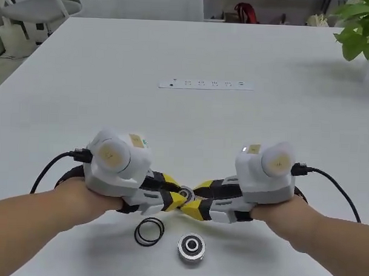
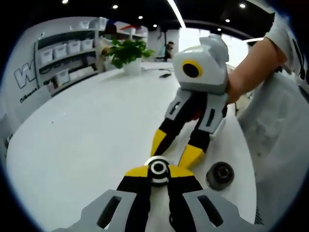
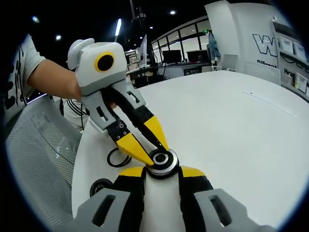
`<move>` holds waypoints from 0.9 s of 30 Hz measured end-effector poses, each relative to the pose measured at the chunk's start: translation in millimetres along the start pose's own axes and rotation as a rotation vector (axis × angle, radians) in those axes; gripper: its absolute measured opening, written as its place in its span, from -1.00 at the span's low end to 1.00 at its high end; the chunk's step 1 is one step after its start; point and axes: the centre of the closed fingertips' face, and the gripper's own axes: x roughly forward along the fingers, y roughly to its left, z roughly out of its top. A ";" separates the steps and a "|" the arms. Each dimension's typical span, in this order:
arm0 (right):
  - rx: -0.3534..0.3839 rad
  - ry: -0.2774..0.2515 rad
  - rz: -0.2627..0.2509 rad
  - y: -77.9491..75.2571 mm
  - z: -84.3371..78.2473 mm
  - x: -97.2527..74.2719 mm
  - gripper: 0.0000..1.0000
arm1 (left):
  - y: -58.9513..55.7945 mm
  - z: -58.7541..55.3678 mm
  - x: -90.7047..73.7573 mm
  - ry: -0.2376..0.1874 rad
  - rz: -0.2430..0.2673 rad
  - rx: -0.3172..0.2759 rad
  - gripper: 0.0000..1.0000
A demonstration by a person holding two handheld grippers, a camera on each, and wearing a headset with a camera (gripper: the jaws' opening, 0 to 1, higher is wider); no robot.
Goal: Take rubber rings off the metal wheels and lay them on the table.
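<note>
A metal wheel (image 1: 185, 193) with a black rubber ring on its rim hangs just above the white table (image 1: 191, 120), held between both grippers. My right gripper (image 3: 161, 171) is shut across the wheel (image 3: 162, 162). From the left, my left gripper (image 3: 152, 147) pinches that wheel's rim where the rubber ring sits. In the left gripper view the wheel (image 2: 158, 168) lies between the left gripper's (image 2: 158, 174) yellow tips, with the right gripper (image 2: 176, 149) reaching in from above. Two loose rubber rings (image 1: 149, 231) and a bare metal wheel (image 1: 191, 246) lie on the table near me.
A white power strip (image 1: 206, 85) lies mid-table, far beyond the grippers. A green plant (image 1: 361, 29) stands at the far right corner and a chair (image 1: 37, 9) beyond the far left edge. Cables trail from both grippers.
</note>
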 end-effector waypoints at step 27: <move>0.108 0.006 0.002 -3.1 -8.2 -13.4 -1.00 | 0.3 -1.5 -1.2 0.004 0.016 -0.004 -0.76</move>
